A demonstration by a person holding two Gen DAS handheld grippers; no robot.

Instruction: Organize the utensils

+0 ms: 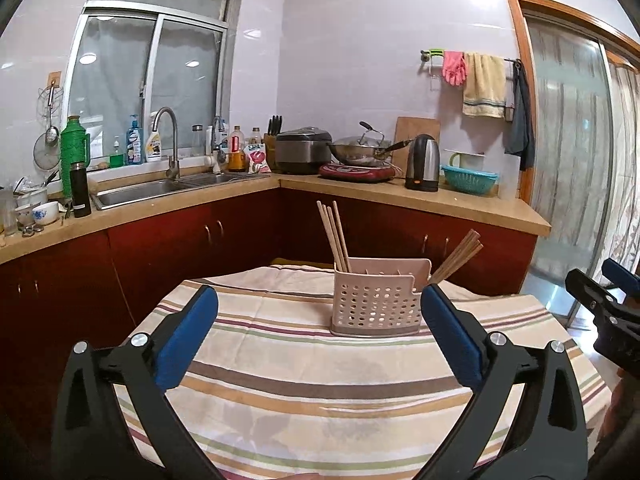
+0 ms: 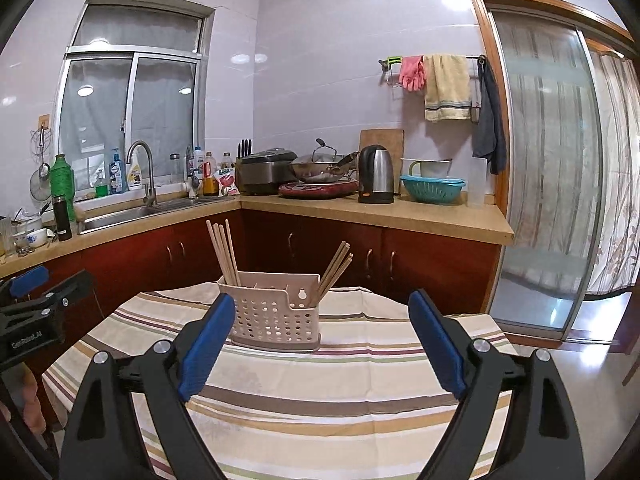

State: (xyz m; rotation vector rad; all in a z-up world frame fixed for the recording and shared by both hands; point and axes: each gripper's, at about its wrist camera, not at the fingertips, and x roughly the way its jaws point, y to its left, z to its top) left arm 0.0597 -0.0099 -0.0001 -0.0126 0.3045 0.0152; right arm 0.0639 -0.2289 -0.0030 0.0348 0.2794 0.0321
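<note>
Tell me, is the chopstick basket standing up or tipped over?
Standing up. The holder sits flat on the striped tablecloth, chopsticks poking out the top.

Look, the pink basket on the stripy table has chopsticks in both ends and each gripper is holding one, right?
Not quite. The basket on the stripy table does have chopsticks at both ends, but the left gripper and right gripper are open and hold nothing. Each wrist view shows empty space between its own blue fingers.
</note>
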